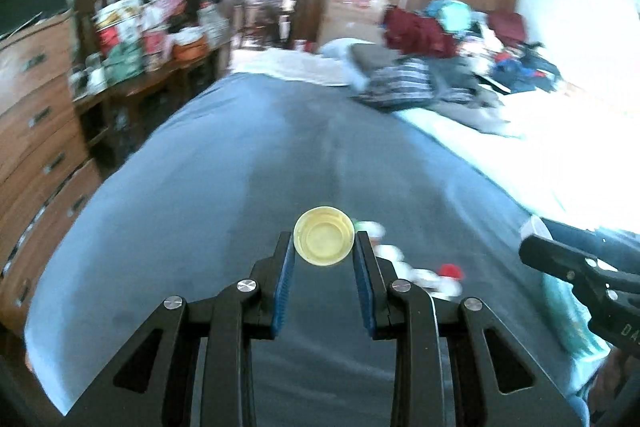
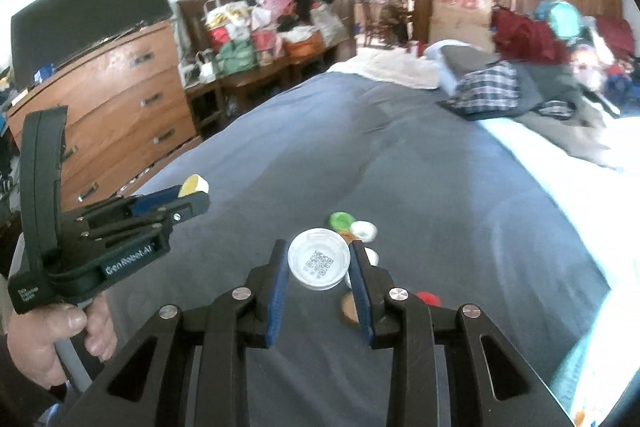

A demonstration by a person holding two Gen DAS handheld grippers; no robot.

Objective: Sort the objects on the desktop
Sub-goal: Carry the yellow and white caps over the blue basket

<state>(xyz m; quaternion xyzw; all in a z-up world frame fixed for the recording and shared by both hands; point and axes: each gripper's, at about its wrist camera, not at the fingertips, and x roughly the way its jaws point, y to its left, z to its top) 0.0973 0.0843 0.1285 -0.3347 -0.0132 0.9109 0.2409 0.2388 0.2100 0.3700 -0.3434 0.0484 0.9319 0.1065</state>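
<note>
My left gripper (image 1: 324, 237) is shut on a yellow bottle cap (image 1: 323, 242), its hollow side facing the camera, held above the blue bedspread (image 1: 240, 187). My right gripper (image 2: 318, 245) is shut on a white cap (image 2: 319, 259) with a QR code printed inside. Below it on the bedspread (image 2: 400, 167) lie loose caps: a green one (image 2: 342, 220), a white one (image 2: 363, 230), a red one (image 2: 428, 298) and a tan one (image 2: 349, 309). In the right wrist view, the left gripper (image 2: 196, 193) hangs to the left with the yellow cap (image 2: 193, 183) in it.
A person's hand (image 2: 52, 339) grips the left tool's handle. A wooden dresser (image 2: 120, 95) and a cluttered side table (image 2: 256, 47) stand left of the bed. Folded plaid clothes (image 2: 492, 87) and a heap of laundry (image 2: 560, 27) lie at the far right.
</note>
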